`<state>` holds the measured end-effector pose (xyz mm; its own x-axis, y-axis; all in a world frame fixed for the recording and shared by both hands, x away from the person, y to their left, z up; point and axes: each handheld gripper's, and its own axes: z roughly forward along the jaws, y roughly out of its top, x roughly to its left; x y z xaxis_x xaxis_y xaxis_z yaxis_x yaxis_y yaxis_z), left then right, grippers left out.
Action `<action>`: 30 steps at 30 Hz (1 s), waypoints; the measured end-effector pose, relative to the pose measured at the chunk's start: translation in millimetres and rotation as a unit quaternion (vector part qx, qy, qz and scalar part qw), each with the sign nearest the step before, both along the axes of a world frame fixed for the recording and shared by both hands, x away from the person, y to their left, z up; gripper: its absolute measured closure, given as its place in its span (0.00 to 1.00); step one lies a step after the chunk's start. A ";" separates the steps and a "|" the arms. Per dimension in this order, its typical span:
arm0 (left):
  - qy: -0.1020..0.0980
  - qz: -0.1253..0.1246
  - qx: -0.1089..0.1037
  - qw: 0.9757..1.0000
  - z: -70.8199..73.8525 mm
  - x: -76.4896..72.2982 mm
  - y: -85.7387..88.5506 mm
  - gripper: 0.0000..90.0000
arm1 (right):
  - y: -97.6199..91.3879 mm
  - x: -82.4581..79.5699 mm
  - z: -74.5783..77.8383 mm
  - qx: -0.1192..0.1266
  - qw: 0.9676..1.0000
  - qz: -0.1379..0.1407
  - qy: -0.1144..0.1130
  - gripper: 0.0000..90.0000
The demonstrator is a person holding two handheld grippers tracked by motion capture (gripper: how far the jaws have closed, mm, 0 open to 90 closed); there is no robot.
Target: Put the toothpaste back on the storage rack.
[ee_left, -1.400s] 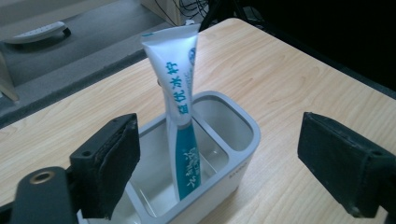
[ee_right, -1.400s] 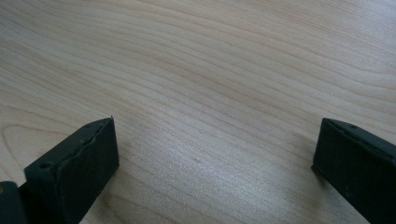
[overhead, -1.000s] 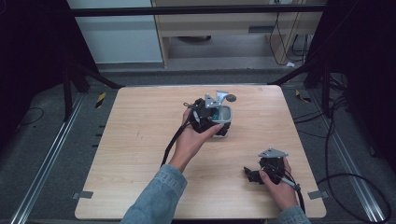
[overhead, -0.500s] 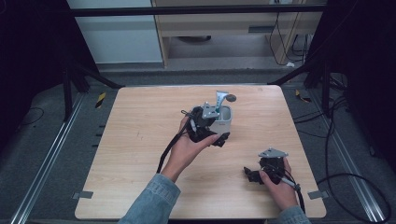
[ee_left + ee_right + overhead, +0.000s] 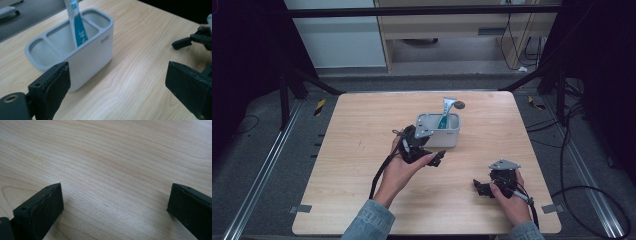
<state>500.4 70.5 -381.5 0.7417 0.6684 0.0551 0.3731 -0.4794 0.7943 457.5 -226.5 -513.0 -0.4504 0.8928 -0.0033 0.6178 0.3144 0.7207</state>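
A lab: wooden table [image 5: 362, 125] inside black frame [image 5: 422, 10], loose cables [image 5: 572, 150].

Blue denim sleeves [image 5: 368, 222] are worn. Both claws are black: left claw [image 5: 117, 82] with worn rubber-faced pads, right claw [image 5: 115, 205] likewise. Each is topped by a grey triangular plate [image 5: 504, 164] and trailed by a black cable [image 5: 381, 172].
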 end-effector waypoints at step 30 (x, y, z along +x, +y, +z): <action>0.035 0.073 0.015 0.997 -53.7 -5.1 98.0 0.07 | -0.2 -0.7 0.0 0.000 1.000 0.002 -0.001 0.00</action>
